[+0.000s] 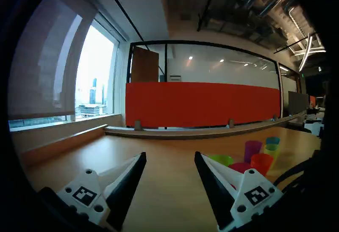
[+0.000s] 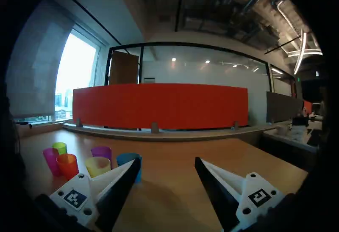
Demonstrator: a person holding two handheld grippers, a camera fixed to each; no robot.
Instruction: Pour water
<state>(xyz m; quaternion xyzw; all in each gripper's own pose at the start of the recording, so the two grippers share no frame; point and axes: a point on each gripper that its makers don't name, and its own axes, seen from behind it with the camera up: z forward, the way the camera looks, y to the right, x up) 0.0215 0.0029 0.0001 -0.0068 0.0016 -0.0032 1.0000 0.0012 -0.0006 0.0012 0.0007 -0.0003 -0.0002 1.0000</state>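
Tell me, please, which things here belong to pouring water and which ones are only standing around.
For the job:
orange cup, yellow cup, purple cup, blue cup; left gripper and right gripper, both open, holding nothing.

Only around:
wooden table, red partition, window, brown door.
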